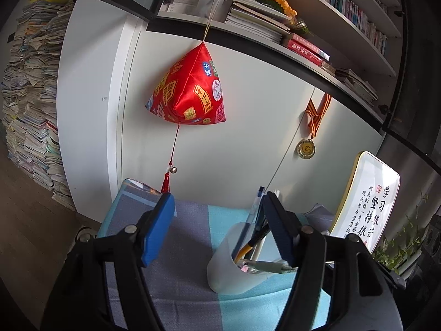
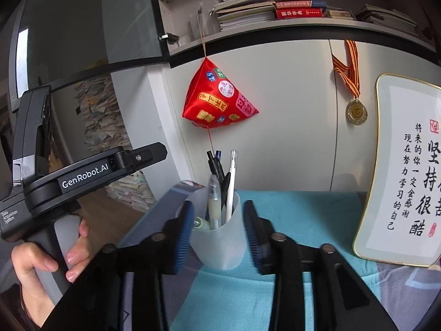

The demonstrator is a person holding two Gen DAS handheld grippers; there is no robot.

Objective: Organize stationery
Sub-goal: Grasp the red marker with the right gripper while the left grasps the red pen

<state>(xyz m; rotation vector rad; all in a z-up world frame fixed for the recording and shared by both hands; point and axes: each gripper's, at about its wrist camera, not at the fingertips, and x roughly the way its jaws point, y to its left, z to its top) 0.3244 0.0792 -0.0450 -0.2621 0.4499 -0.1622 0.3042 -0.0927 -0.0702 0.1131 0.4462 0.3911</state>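
Note:
A frosted plastic pen cup (image 2: pixel 220 245) stands on a blue and grey cloth and holds several pens (image 2: pixel 217 171). My right gripper (image 2: pixel 217 231) has its jaws open on either side of the cup, close to its walls; whether they touch it I cannot tell. In the left wrist view the same cup (image 1: pixel 234 270) stands low right of centre, with pens (image 1: pixel 255 212) leaning out. My left gripper (image 1: pixel 217 229) is open and empty, its right finger (image 1: pixel 278 229) in front of the cup's right side. The left gripper's body (image 2: pixel 69 182) shows at left in the right wrist view, held by a hand.
A framed calligraphy plaque (image 2: pixel 408 171) leans at the right of the cloth. A red stuffed ornament (image 1: pixel 190 91) and a medal (image 1: pixel 306 149) hang on the white cabinet behind. Shelves of books (image 1: pixel 261 19) run above. Stacked papers (image 1: pixel 30 104) stand at far left; a plant (image 1: pixel 399 248) stands right.

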